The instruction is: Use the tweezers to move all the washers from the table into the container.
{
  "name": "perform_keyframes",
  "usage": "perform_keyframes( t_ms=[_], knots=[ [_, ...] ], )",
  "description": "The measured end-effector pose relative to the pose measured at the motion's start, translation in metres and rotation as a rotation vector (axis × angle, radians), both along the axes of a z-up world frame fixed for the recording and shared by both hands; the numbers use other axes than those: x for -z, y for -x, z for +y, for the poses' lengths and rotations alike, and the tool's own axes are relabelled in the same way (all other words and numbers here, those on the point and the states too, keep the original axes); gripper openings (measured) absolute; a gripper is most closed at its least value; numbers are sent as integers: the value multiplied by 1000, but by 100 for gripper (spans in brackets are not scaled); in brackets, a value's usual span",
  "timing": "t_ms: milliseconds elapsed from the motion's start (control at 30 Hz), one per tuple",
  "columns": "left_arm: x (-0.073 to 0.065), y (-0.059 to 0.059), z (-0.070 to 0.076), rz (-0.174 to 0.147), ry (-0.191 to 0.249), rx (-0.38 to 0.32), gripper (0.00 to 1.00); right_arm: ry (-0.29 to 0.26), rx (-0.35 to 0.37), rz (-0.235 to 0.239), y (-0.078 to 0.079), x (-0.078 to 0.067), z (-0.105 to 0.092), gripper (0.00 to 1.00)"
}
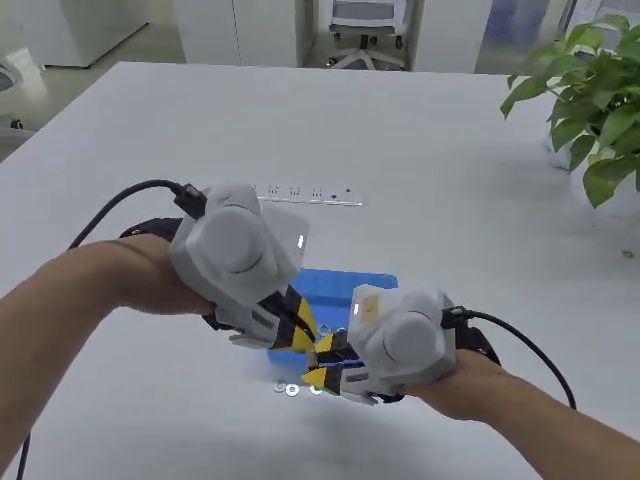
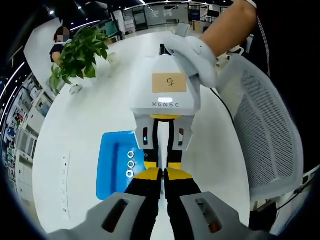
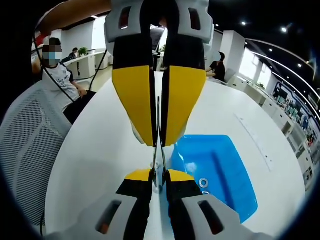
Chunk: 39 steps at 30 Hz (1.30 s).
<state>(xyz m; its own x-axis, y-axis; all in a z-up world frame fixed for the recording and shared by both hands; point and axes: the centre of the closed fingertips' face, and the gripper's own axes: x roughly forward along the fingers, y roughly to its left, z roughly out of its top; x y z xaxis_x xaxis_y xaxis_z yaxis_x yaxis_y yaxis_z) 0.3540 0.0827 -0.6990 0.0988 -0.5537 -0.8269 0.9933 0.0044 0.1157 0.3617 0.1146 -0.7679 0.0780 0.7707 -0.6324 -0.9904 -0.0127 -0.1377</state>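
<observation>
Left gripper (image 1: 300, 322) and right gripper (image 1: 326, 368) are nose to nose in the head view, yellow-and-black tips almost touching, low over the table (image 1: 420, 150) not far from its near edge. Right behind the tips sits the blue container (image 1: 345, 285), part hidden by the two housings. A few washers (image 1: 291, 389) lie in a short row on the white top, between the container and the near edge, just under the right gripper's tips. A white power strip (image 1: 310, 195) lies beyond the container, toward the far edge, and a leafy plant (image 1: 590, 110) stands at the right edge.

Over to the left gripper view: its own jaws are drawn together at the bottom, and the right gripper points straight back at them from above, tip to tip. The container lies to the left of the jaws with three washers in a line by its near side. They look to be on the blue, though I can't say for sure they're inside.

Now the right gripper view, and here's the grip. A thin metal strip, the tweezers (image 3: 158, 150), runs up between this gripper's jaws, which are pinched on it. The left gripper's broad yellow pads clamp the same strip from above. The container lies to the right, one washer on its blue floor near the jaws.
</observation>
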Motion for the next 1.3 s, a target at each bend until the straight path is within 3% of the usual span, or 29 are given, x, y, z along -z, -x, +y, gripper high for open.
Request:
perform_keyframes(
  t_ms=[767, 1300],
  knots=[
    [24, 0, 0, 51, -7, 3, 6, -3, 18, 50, 3, 23, 1, 12],
    [23, -2, -4, 60, 15, -6, 6, -14, 30, 55, 2, 24, 0, 12]
  ],
)
